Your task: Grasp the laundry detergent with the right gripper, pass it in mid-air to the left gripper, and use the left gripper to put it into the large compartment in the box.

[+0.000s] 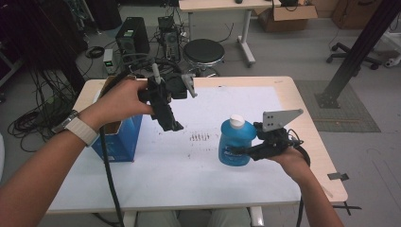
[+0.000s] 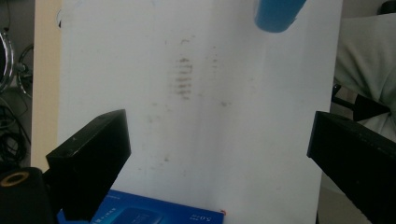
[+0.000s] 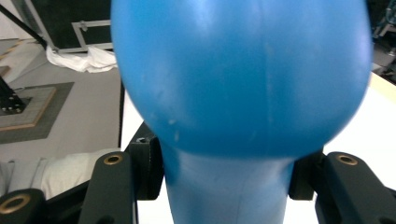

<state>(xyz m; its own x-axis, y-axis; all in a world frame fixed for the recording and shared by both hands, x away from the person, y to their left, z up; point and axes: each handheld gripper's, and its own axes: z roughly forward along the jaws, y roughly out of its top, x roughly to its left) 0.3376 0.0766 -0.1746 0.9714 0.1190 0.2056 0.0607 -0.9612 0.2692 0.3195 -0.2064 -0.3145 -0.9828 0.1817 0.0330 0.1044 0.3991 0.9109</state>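
Fingers [image 3: 144, 163] of the right gripper [image 1: 246, 152] are clamped on the smooth blue plastic bottle [image 1: 235, 144] (rounded, white-capped), held at the table's [image 1: 283, 87] right; the left gripper [image 1: 165, 116], jaws apart, is held beside a blue carton [image 1: 118, 142].

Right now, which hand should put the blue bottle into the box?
The right. Its gripper is already shut on the blue bottle. The left gripper hangs open by the box, holding nothing.
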